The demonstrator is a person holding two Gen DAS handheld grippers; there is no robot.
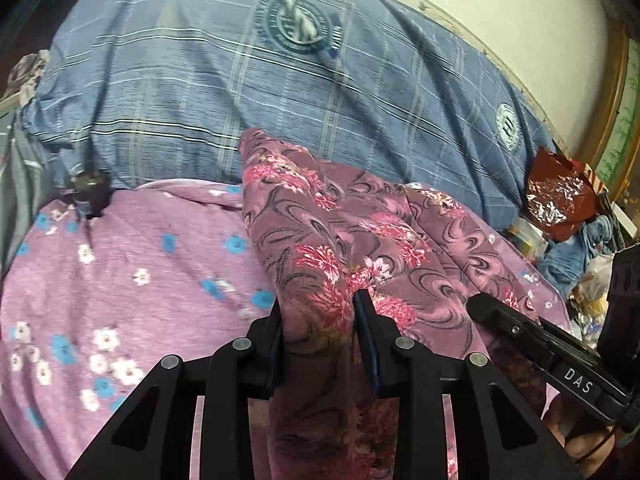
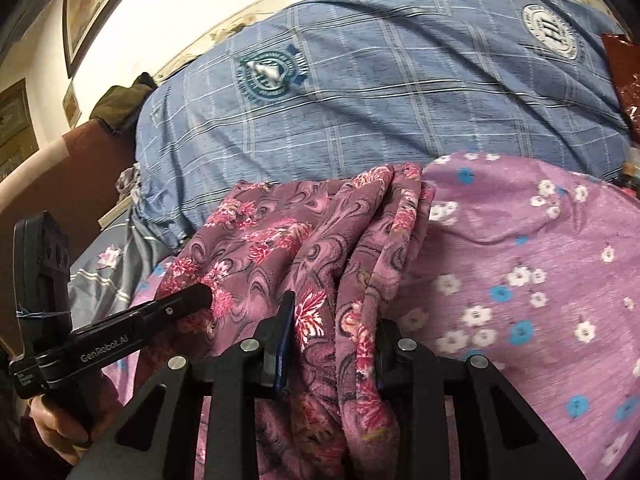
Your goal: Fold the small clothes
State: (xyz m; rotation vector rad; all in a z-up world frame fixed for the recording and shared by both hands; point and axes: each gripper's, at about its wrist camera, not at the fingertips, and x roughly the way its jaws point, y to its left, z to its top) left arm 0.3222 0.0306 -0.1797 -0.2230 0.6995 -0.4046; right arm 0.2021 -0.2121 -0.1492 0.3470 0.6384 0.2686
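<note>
**Ana:** Purple bedsheet [image 1: 132, 264] dotted with white and blue flowers is filling the foreground, a big blue plaid pillow [image 1: 224, 92] is lying behind it, and a pale wall is showing beyond.

**Ben:** Starting at the tongs: the left gripper [image 1: 318, 312] is pinching a bunched fold of the mauve floral garment [image 1: 320, 232], blue pads pressing in on both sides.

**Ana:** And the right gripper [image 2: 334, 320] is clamping another gathered fold of that same garment, cloth spilling down between its fingers.

**Ben:** The two tools are sitting just beside each other; each camera is catching the other gripper's black finger poking in from the side.

**Ana:** The garment is draping from both grips back onto the bedsheet, its far edge lying up against the pillow.

**Ben:** Moving outward, a hand [image 2: 56, 428] is gripping the left tool's handle at the lower left of the right view.

**Ana:** Farther out, a dark red foil bag [image 1: 560, 196] is sitting near the pillow's end among blurred clutter.
</note>
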